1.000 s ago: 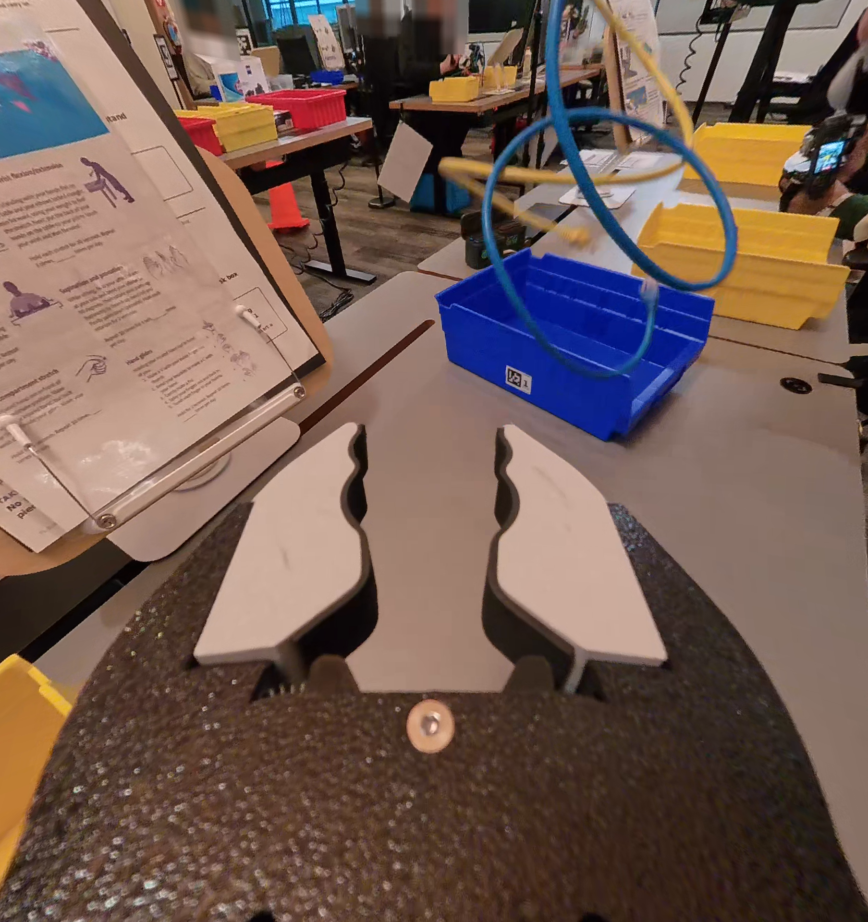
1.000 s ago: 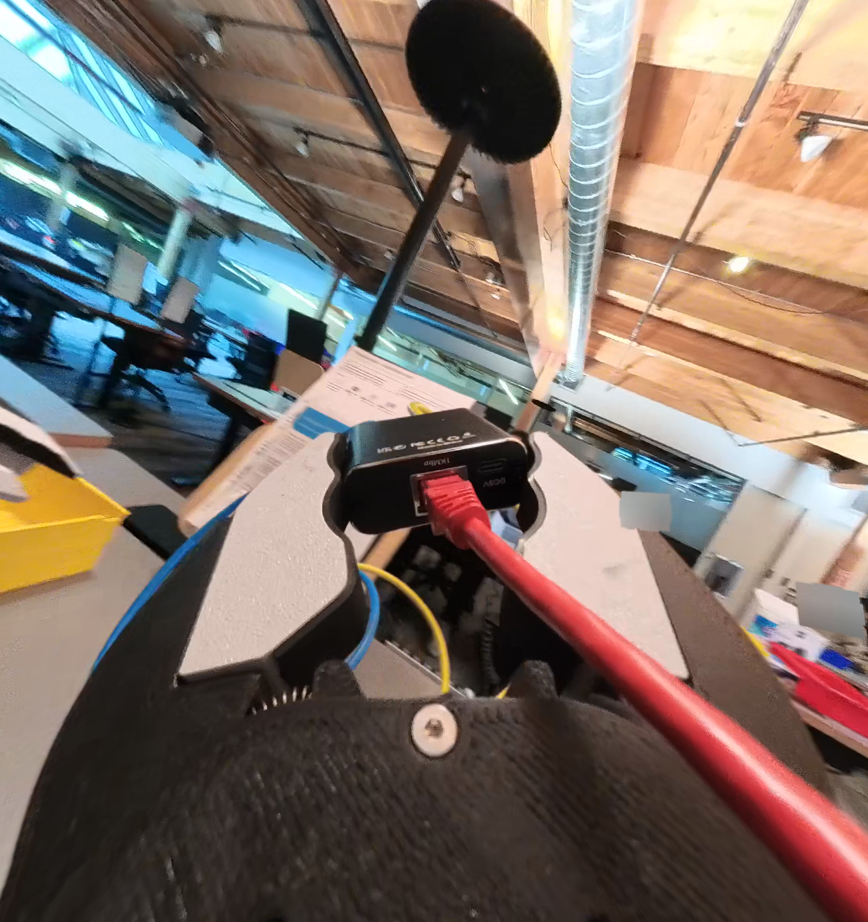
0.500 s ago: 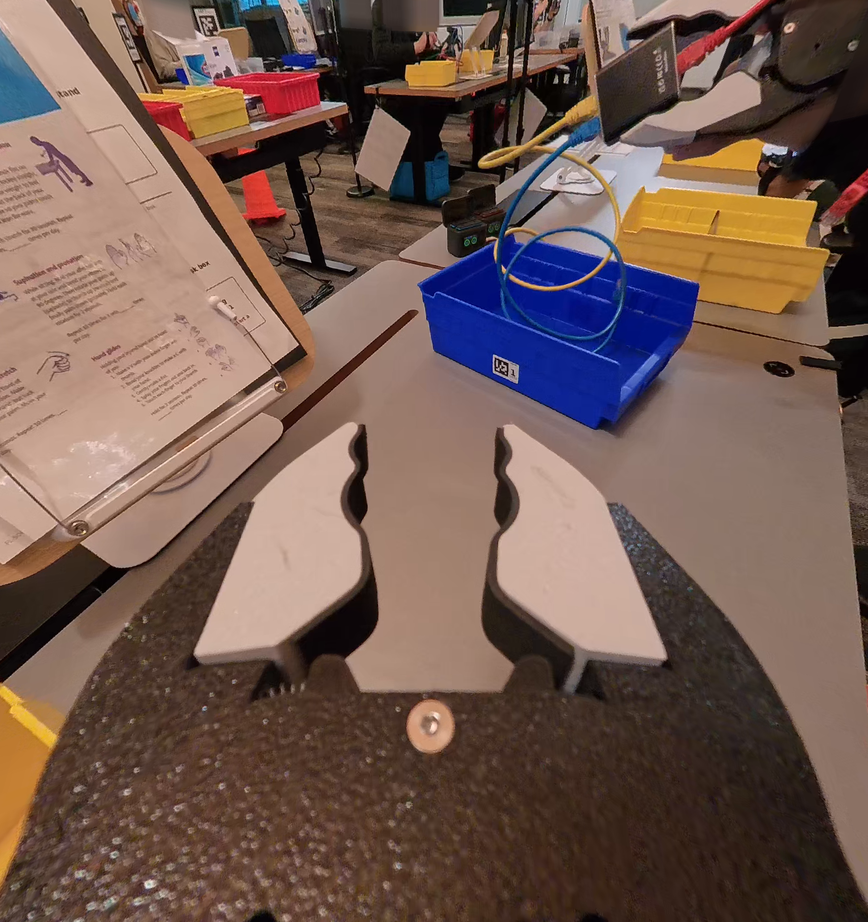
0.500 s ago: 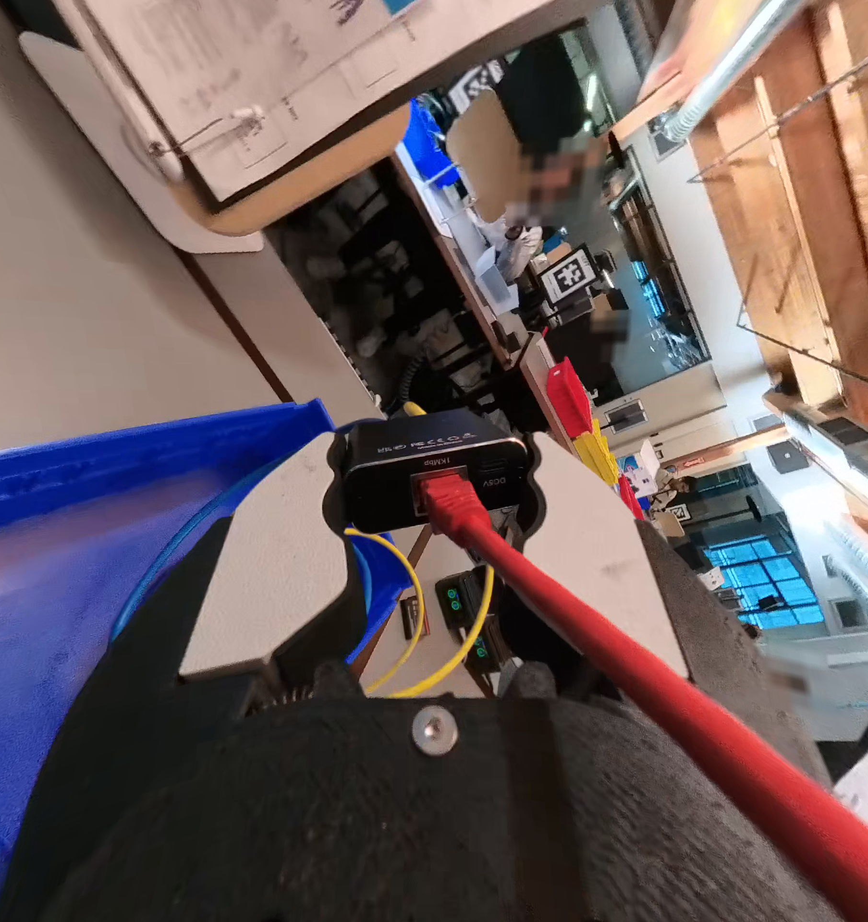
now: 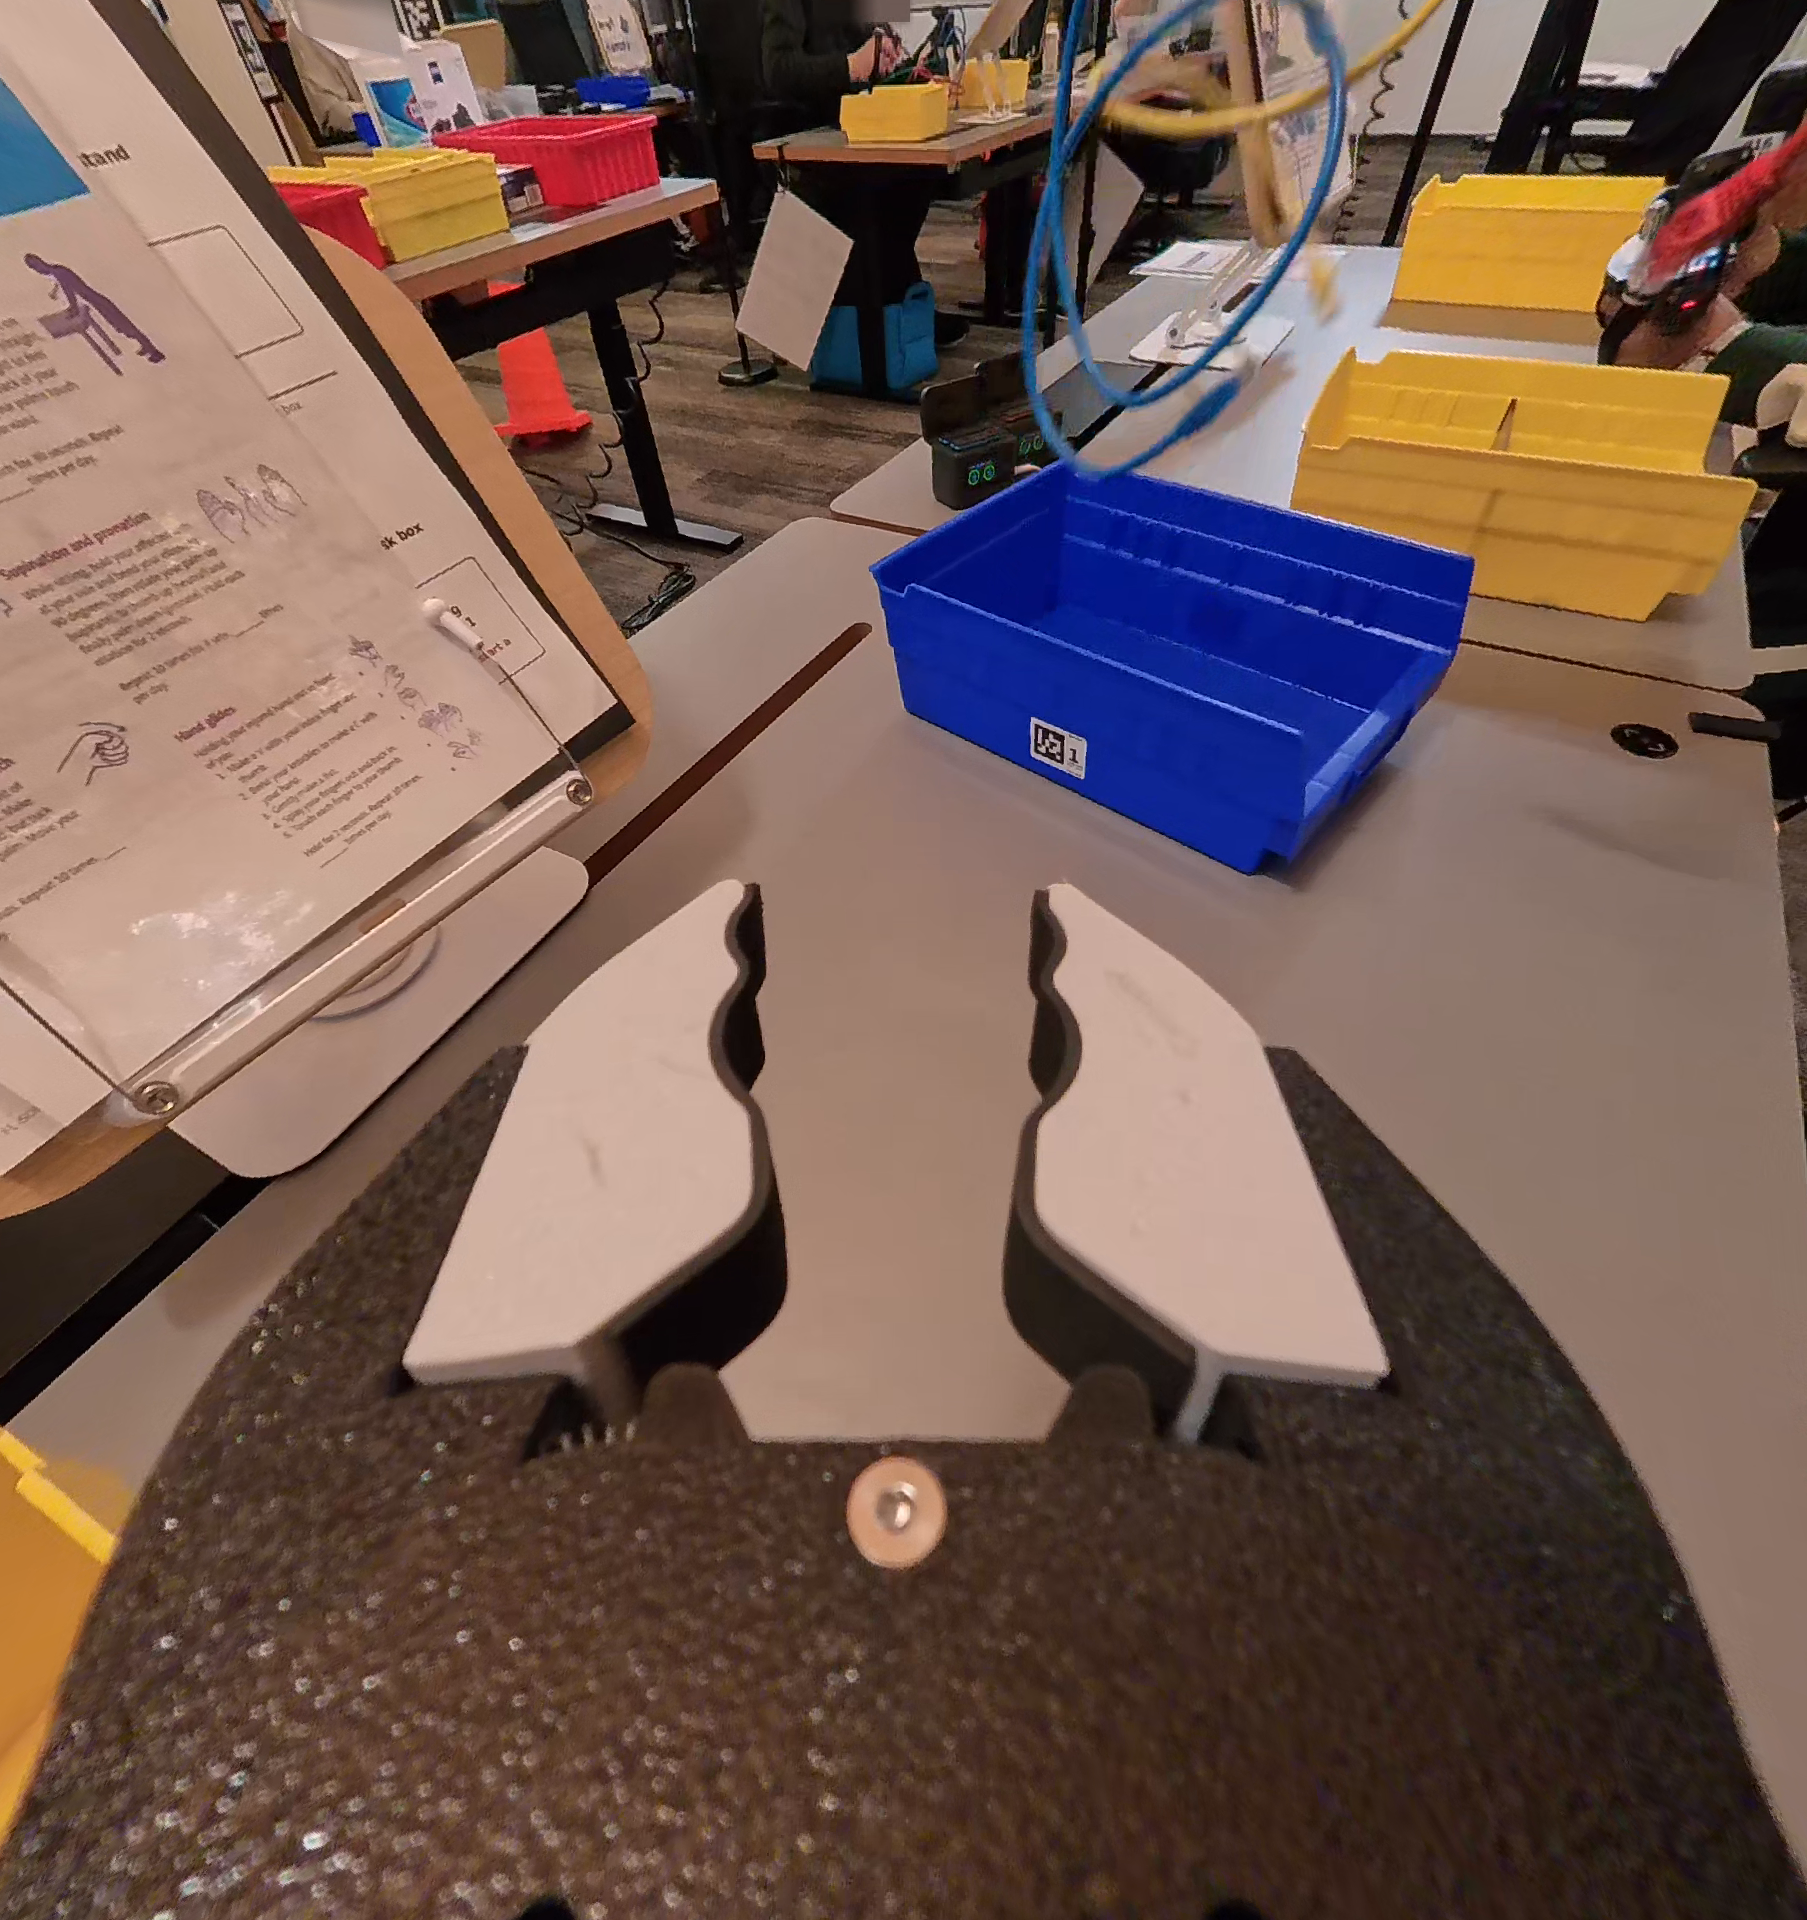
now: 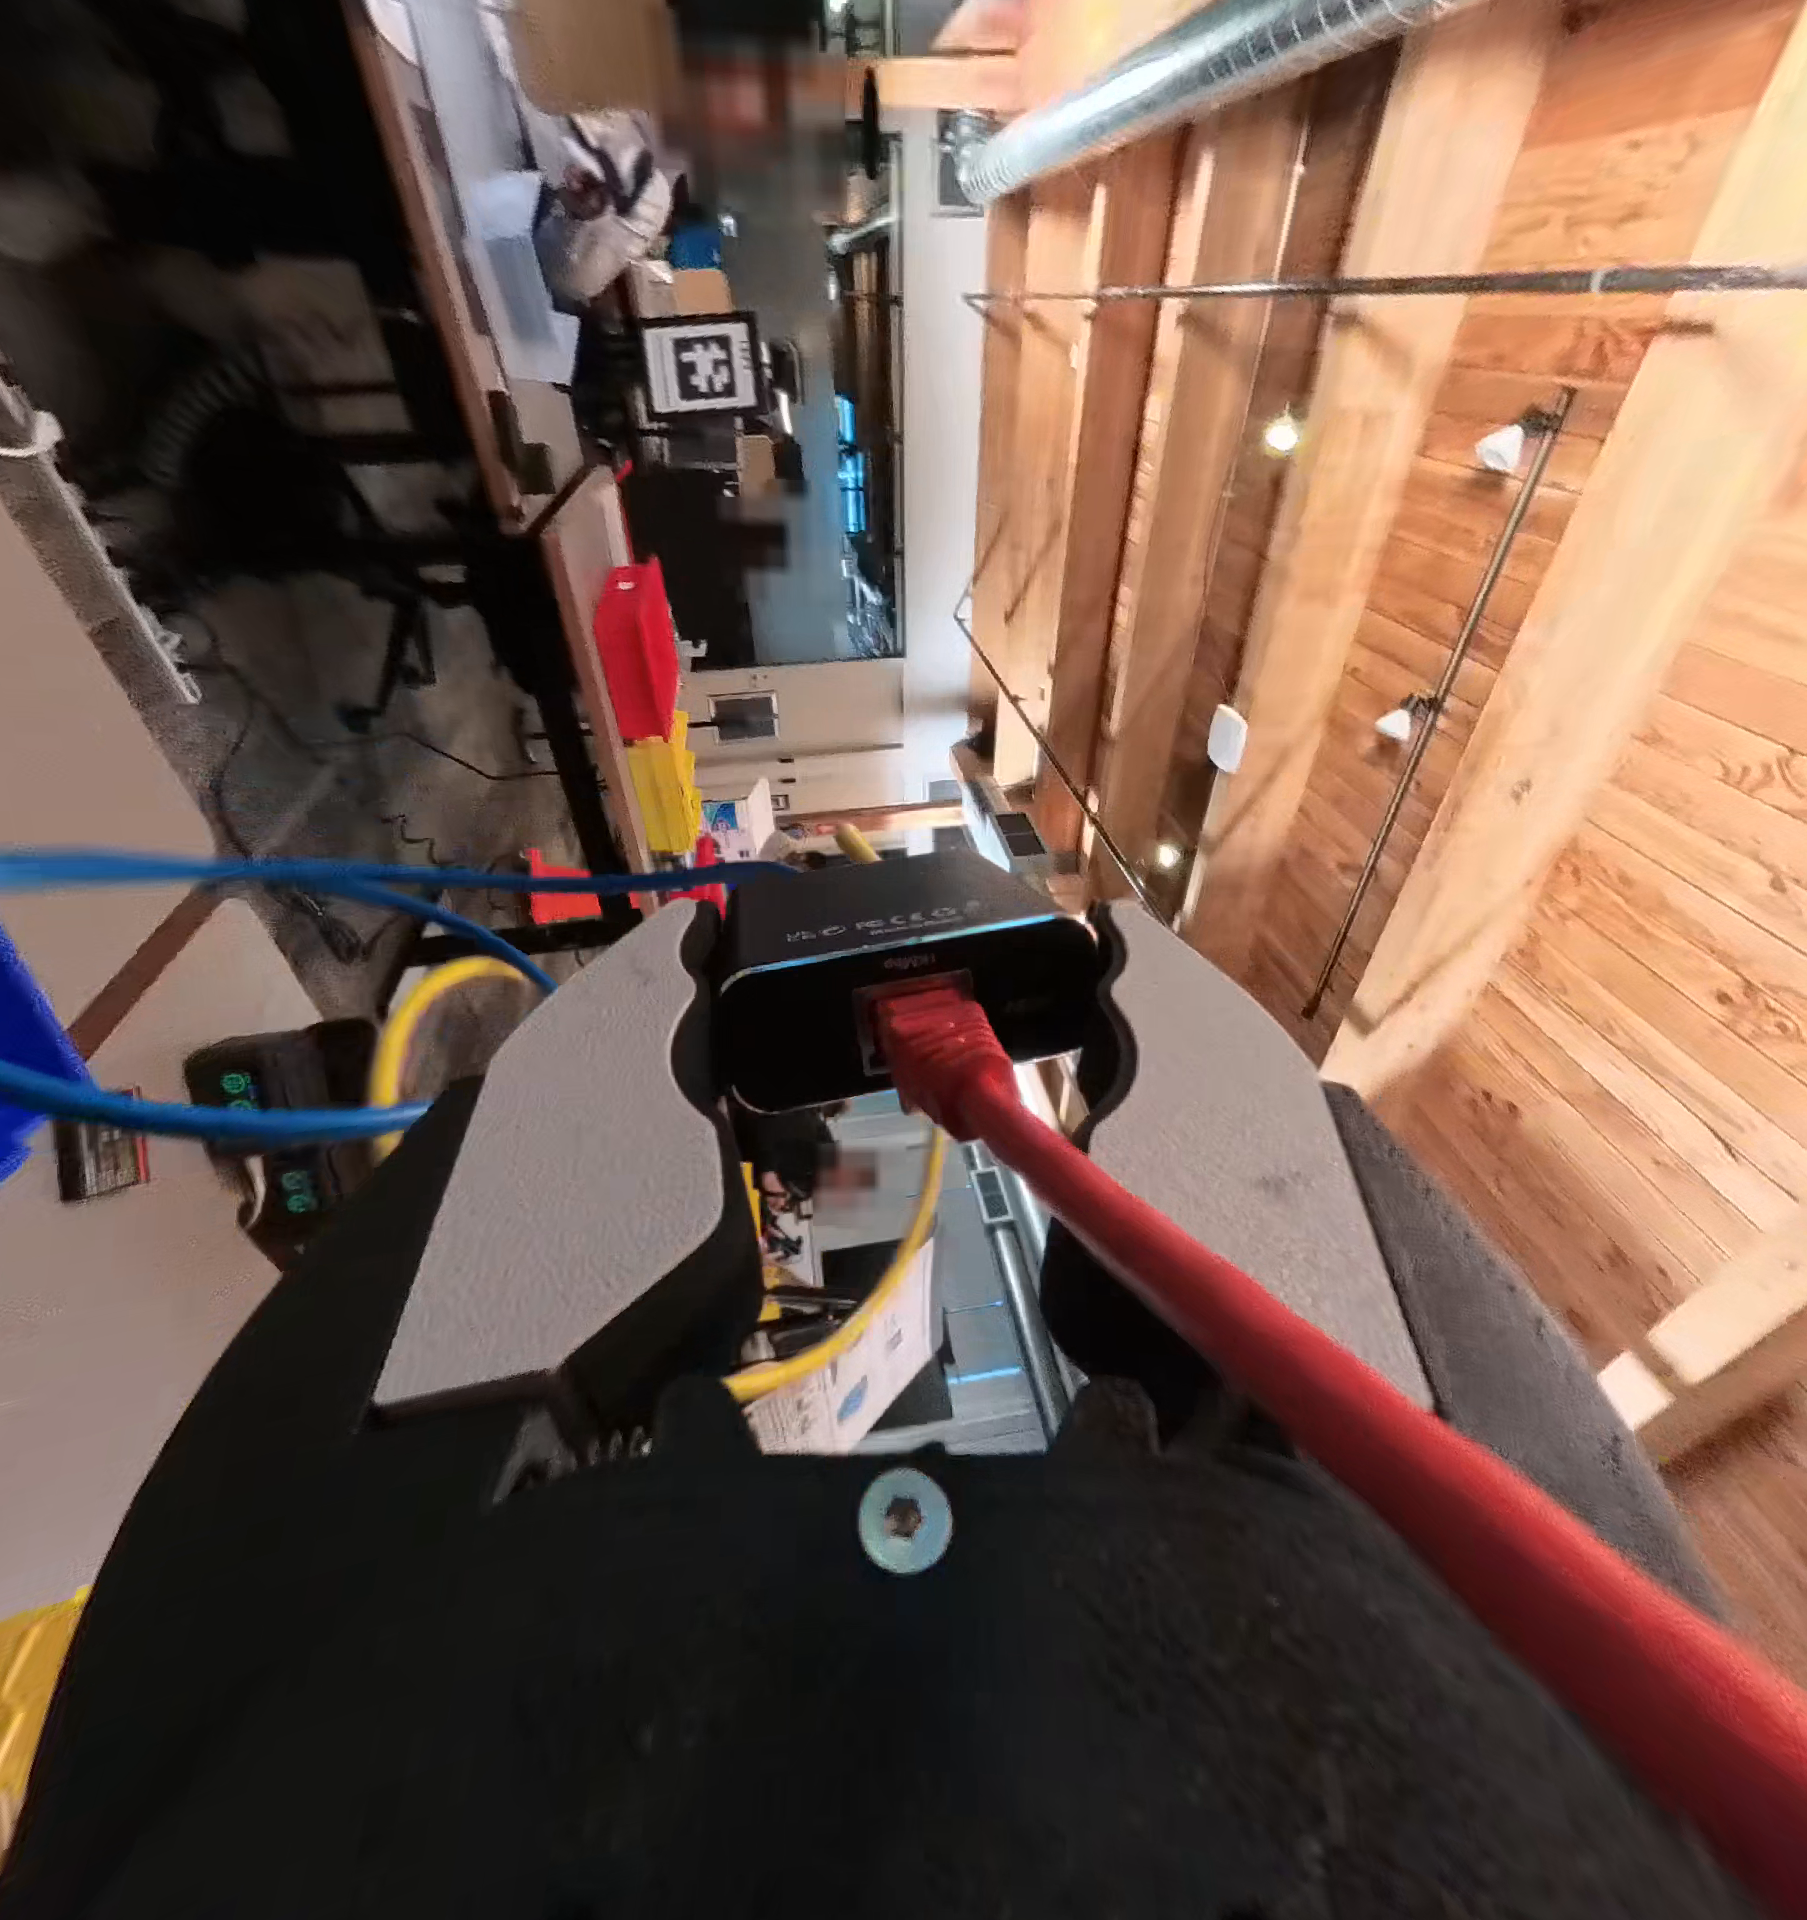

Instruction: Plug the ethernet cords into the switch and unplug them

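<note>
Left wrist view: left gripper [image 5: 894, 914] sits low over the grey tabletop [image 5: 1501, 1039], jaws spread with nothing between them. Blue bin [image 5: 1169, 665] stands on the tabletop ahead of it and looks empty inside. Blue cord [image 5: 1044, 260] hangs in a loop in the air above the bin's far edge, and a yellow cord [image 5: 1231, 114] crosses it near the top of the frame; both are motion-blurred. Document stand [image 5: 255, 582] with a printed sheet stands to the left. Yellow bins [image 5: 1501, 488] sit on the next tabletop beyond.

Right wrist view: camera is rolled, so the room appears sideways, with wooden ceiling at right. Right gripper [image 6: 904, 935] has its jaws pinching the switch [image 6: 899, 966], a small black box, by its two side faces. Red cord [image 6: 1242, 1330] is plugged into the port on the near face and runs back toward the lens at lower right. Blue cord [image 6: 255, 873] and yellow cord [image 6: 857, 844] appear to enter the switch's far side; the ports there are hidden. Switch is held off the tabletop, up in the air.
</note>
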A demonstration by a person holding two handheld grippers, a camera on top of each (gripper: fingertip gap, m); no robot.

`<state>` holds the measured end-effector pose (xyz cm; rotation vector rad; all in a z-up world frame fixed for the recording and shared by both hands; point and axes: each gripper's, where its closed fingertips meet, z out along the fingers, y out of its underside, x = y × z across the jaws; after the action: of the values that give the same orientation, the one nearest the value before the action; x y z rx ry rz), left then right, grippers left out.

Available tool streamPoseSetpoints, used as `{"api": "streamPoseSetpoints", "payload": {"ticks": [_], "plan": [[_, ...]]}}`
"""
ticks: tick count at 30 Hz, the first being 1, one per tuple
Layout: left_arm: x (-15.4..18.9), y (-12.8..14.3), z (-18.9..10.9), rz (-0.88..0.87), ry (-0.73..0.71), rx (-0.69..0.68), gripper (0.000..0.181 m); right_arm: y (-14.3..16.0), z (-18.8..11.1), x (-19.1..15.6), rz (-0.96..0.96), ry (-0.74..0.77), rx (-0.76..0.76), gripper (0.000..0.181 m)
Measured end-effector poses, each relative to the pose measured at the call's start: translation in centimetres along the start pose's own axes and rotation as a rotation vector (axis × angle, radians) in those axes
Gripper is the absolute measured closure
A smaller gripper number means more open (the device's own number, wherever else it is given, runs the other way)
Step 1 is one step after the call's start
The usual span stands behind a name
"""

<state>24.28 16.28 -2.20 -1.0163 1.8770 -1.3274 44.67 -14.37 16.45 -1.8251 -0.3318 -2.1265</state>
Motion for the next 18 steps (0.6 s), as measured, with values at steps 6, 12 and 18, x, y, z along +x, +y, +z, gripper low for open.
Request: {"api": "streamPoseSetpoints", "payload": {"ticks": [6, 12, 18], "plan": [[-0.1, 0.0, 0.0, -0.002, 0.003, 0.001, 0.133, -1.4, -0.9, -1.4, 0.261, -0.137, 0.147, 0.114], [0.3, 0.3, 0.3, 0.005, 0.014, -0.015, 0.133, -2.7, -1.2, -7.1, 0.284, -0.347, 0.191, 0.114], [0.5, 0.7, 0.6, 0.021, 0.018, -0.044, 0.133, -3.3, -1.3, -11.9, 0.361, -0.487, 0.21, 0.114]]}}
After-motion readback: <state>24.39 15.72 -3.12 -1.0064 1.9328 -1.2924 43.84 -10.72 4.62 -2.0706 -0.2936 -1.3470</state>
